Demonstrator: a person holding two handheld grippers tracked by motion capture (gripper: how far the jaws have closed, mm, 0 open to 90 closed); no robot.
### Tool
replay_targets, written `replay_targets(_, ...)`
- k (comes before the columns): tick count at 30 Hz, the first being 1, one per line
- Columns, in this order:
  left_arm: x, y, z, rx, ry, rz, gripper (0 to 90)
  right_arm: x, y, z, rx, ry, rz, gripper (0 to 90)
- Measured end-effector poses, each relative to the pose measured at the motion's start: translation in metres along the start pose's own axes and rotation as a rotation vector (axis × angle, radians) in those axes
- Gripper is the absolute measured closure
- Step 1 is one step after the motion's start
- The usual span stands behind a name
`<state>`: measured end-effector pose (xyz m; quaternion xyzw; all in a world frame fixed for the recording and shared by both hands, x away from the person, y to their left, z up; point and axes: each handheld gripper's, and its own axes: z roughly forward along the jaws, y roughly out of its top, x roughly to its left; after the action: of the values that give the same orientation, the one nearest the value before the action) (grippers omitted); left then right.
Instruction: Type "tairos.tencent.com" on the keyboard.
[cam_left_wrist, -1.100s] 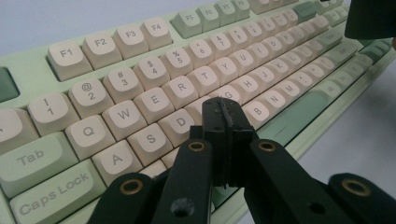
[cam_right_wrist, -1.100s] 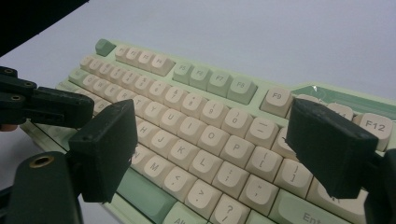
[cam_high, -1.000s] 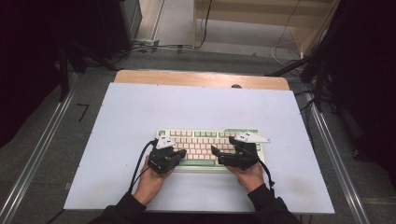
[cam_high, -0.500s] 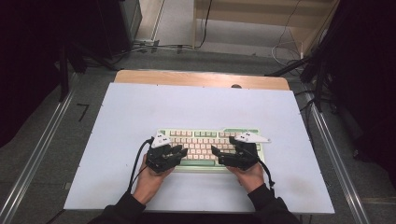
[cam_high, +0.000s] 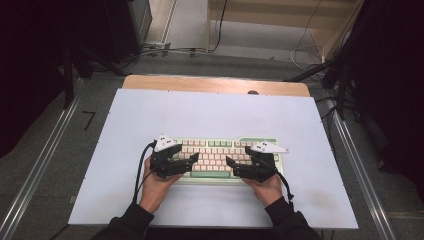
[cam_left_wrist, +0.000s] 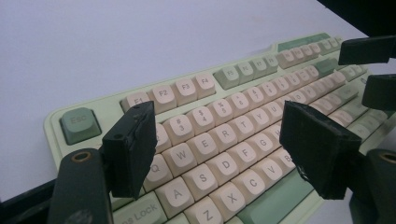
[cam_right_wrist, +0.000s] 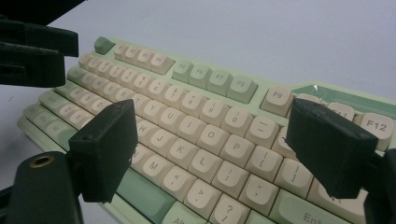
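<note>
Since a moment ago, left gripper (cam_high: 192, 159) jaws have just been opening wide, empty, over the pale-green cream-keyed keyboard (cam_high: 220, 152); right gripper (cam_high: 231, 165) likewise gapes, so press single keys squarely.

Keyboard (cam_left_wrist: 224, 140) matt plastic, smooth keycaps; gripper pads (cam_right_wrist: 109, 149) rough black; table (cam_high: 210, 115) matt white, wood edge (cam_high: 200, 84).
</note>
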<state>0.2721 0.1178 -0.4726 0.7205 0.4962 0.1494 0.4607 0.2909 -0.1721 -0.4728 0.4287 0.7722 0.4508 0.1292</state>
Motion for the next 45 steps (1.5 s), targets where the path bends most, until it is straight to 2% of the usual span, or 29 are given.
replay_targets(8, 0.003, 0.001, 0.004, -0.011, 0.017, 0.000, 23.3, 0.000, 0.000, 0.000, 0.000, 0.000, -0.002, 14.8)
replay_targets(12, 0.004, 0.002, 0.006, -0.014, 0.022, 0.006, 27.7, 0.000, 0.000, 0.000, 0.000, 0.000, -0.005, 14.8)
replay_targets(14, 0.002, 0.001, 0.006, -0.021, 0.025, 0.014, 36.0, 0.000, 0.000, 0.001, 0.002, -0.001, -0.006, 14.8)
replay_targets(15, 0.002, 0.001, 0.007, -0.026, 0.021, 0.019, 46.9, 0.000, 0.000, 0.001, 0.002, -0.001, -0.005, 14.8)
replay_targets(17, 0.003, 0.002, 0.008, -0.024, -0.035, 0.015, 84.2, 0.000, 0.000, 0.001, 0.003, -0.001, -0.006, 14.8)
replay_targets(18, 0.004, 0.003, 0.010, -0.011, -0.053, 0.005, 90.0, 0.000, 0.000, 0.001, 0.003, 0.000, -0.006, 14.8)
replay_targets(20, 0.003, 0.004, 0.015, 0.017, -0.050, 0.021, 90.0, 0.001, 0.000, 0.001, 0.003, 0.001, -0.007, 14.8)
replay_targets(25, 0.001, 0.003, 0.021, 0.044, -0.026, 0.036, 90.0, 0.001, 0.000, 0.001, 0.004, 0.002, -0.008, 14.8)
replay_targets(37, 0.002, 0.000, 0.028, 0.106, 0.011, 0.039, 90.0, 0.001, -0.001, 0.002, 0.010, 0.003, -0.010, 14.8)
replay_targets(41, 0.001, -0.001, 0.032, 0.132, 0.006, 0.034, 90.0, 0.002, -0.001, 0.003, 0.012, 0.005, -0.011, 14.9)
replay_targets(42, 0.002, -0.001, 0.032, 0.130, -0.003, 0.033, 90.0, 0.002, -0.001, 0.003, 0.013, 0.004, -0.011, 14.9)
replay_targets(45, 0.001, -0.001, 0.031, 0.128, 0.008, 0.032, 90.0, 0.002, -0.001, 0.003, 0.014, 0.005, -0.011, 14.9)
